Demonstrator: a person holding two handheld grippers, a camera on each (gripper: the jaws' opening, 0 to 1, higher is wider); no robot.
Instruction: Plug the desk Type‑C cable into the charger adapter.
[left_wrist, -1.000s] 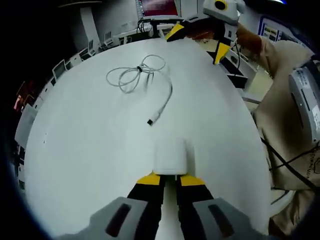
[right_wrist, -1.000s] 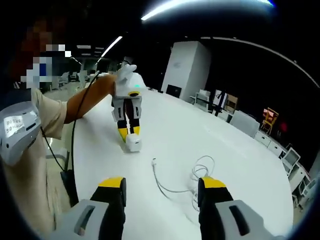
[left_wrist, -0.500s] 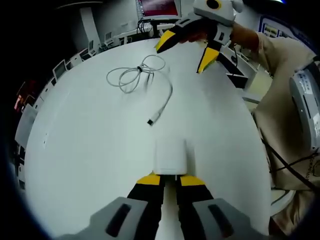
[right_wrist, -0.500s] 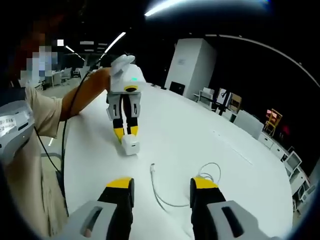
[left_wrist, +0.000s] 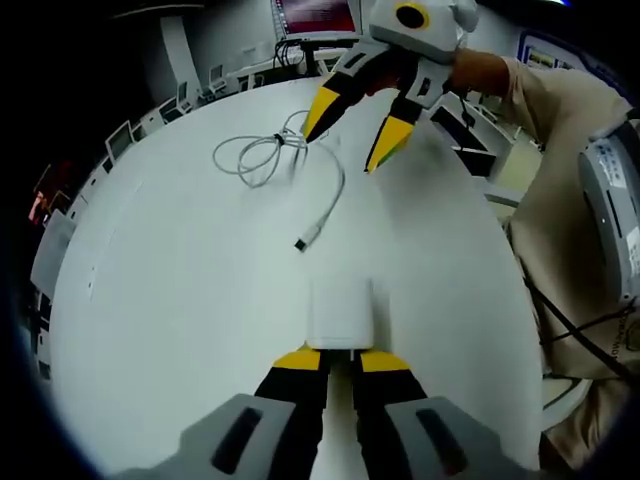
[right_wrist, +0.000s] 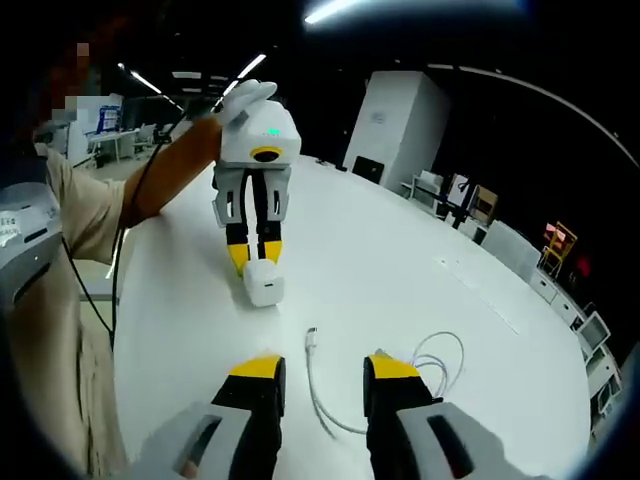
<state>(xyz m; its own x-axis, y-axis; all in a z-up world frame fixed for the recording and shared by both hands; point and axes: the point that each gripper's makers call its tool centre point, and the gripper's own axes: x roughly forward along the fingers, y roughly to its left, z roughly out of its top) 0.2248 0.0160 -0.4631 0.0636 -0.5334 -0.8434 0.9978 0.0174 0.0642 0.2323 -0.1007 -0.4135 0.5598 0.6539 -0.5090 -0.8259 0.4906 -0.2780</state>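
A white charger adapter (left_wrist: 340, 312) lies on the round white table (left_wrist: 180, 300), and my left gripper (left_wrist: 342, 356) is shut on its near end. Beyond it lies the white Type-C cable, its plug (left_wrist: 301, 243) pointing at the adapter and its coil (left_wrist: 265, 150) farther off. My right gripper (left_wrist: 352, 135) hangs open over the stretch of cable next to the coil. In the right gripper view, my right gripper (right_wrist: 325, 370) straddles the cable (right_wrist: 318, 395) just behind the plug (right_wrist: 311, 336). Ahead, the left gripper (right_wrist: 255, 250) holds the adapter (right_wrist: 264, 284).
A person in a beige shirt (left_wrist: 570, 170) stands at the table's right edge, with a black cord (left_wrist: 560, 320) hanging there. Chairs and desks (left_wrist: 150, 115) ring the far rim. A white pillar (right_wrist: 395, 125) and more chairs (right_wrist: 560, 240) stand beyond the table.
My right gripper has come down and closer to the cable, and its jaws have narrowed around it. The left gripper and the adapter have stayed put.
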